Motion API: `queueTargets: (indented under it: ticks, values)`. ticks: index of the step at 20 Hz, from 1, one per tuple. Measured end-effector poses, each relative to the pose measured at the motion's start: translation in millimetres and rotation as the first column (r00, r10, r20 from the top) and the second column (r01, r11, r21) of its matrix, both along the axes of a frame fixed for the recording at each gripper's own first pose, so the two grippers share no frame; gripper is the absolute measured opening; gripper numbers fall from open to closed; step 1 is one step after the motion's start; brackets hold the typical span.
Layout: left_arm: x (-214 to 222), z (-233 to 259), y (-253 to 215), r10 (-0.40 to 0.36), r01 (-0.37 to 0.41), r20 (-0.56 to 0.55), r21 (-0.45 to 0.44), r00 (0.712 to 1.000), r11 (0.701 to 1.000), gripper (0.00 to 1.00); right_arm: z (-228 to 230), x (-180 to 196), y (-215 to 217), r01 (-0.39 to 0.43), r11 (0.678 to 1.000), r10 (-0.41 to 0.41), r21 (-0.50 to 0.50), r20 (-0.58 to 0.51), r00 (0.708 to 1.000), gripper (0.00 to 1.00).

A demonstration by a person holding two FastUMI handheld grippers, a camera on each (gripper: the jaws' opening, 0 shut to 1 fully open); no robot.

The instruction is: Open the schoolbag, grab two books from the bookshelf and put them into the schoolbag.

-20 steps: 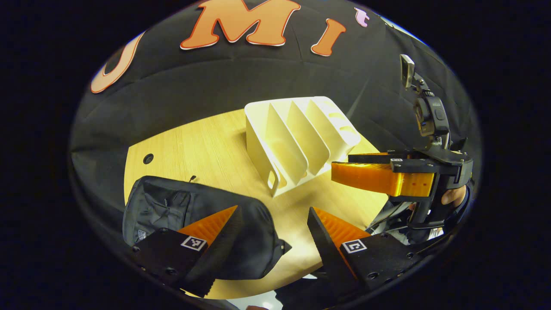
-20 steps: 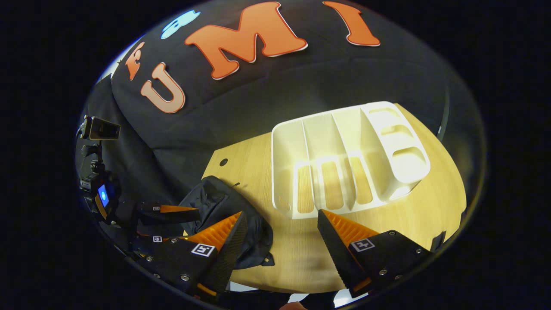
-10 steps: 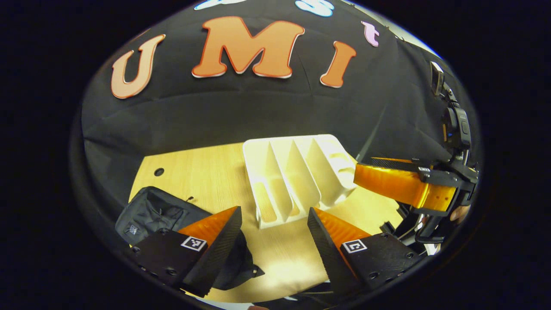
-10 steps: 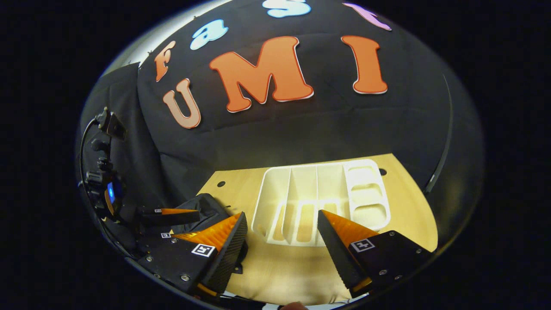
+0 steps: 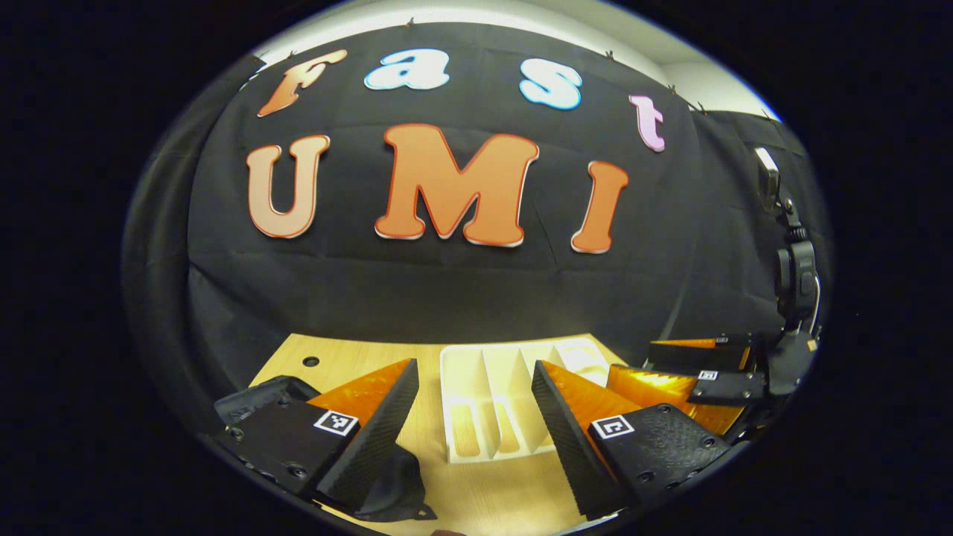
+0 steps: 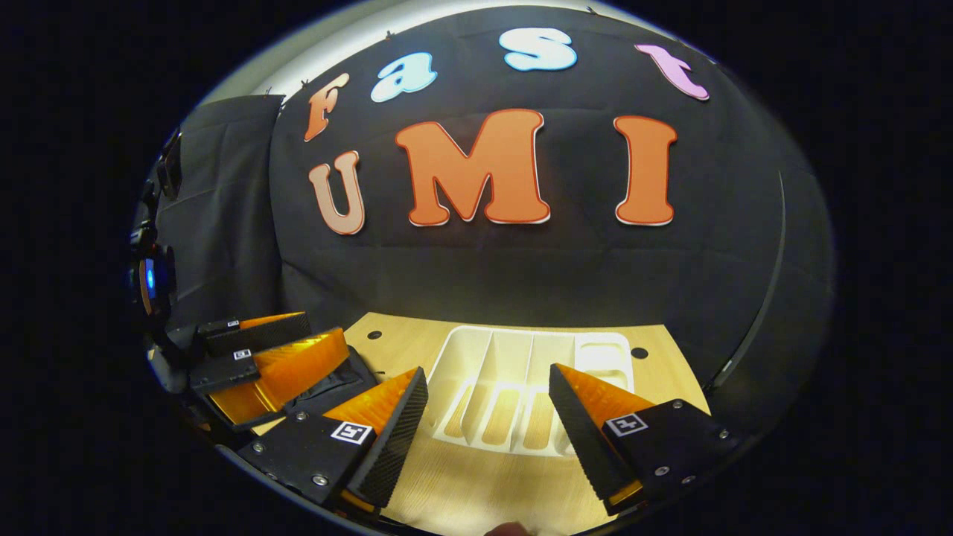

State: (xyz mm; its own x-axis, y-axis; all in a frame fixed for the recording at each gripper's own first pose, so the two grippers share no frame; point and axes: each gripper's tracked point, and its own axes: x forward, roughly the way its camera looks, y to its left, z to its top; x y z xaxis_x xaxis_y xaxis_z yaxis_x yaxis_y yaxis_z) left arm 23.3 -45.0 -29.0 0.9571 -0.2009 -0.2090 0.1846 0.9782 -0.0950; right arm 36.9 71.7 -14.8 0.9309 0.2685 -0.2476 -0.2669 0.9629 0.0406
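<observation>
The white slotted bookshelf (image 5: 495, 406) stands on the wooden table (image 5: 350, 359), and the slots I see are empty. The black schoolbag (image 5: 257, 392) lies left of it, largely hidden behind my left gripper's finger. My left gripper (image 5: 473, 368) is open and empty, held back from the shelf above the table's near side. The right gripper (image 5: 633, 359) hovers open at the right. In the right gripper view, my right gripper (image 6: 488, 372) is open before the bookshelf (image 6: 521, 391). The schoolbag (image 6: 335, 381) lies at the left under the open left gripper (image 6: 327, 331).
The booth's black cloth wall rises right behind the table's far edge. Small round holes (image 6: 639, 353) mark the tabletop (image 6: 659, 380) near the back, one (image 5: 310, 362) beyond the bag. Bare wood lies between the shelf and the near edge.
Both grippers have tilted up and drawn back from the table. The shelf and bag have sunk low in both views and more wall shows. Both stay open and empty.
</observation>
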Motion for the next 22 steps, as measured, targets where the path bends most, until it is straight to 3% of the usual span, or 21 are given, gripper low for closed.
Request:
queueTargets:
  ticks: [4, 7, 10, 18, 22]
  values:
    - [-3, 45, 23, 0.043, -0.041, 0.141, -0.021, 0.989, 0.999, 0.98, 28, 0, 9, 0.010, 1.000, -0.008, -0.012, 0.106, 0.994, 0.98]
    - [-6, 70, 33, 0.054, -0.050, 0.221, -0.027, 0.974, 0.998, 0.98, 40, -1, 14, 0.017, 1.000, -0.014, -0.022, 0.128, 0.992, 0.97]
    - [-6, 72, 39, 0.052, -0.055, 0.233, 0.004, 0.971, 0.999, 0.94, 42, 5, 20, 0.035, 0.999, -0.036, 0.004, 0.123, 0.992, 0.98]
    - [12, 67, 55, 0.088, -0.073, 0.251, -0.068, 0.964, 0.995, 0.98, 42, -4, 9, 0.094, 0.995, -0.096, 0.017, 0.144, 0.985, 0.98]
    - [15, 48, 57, 0.077, -0.072, 0.238, -0.030, 0.968, 0.997, 0.95, 34, -3, 3, 0.131, 0.991, -0.132, 0.020, 0.162, 0.978, 0.98]
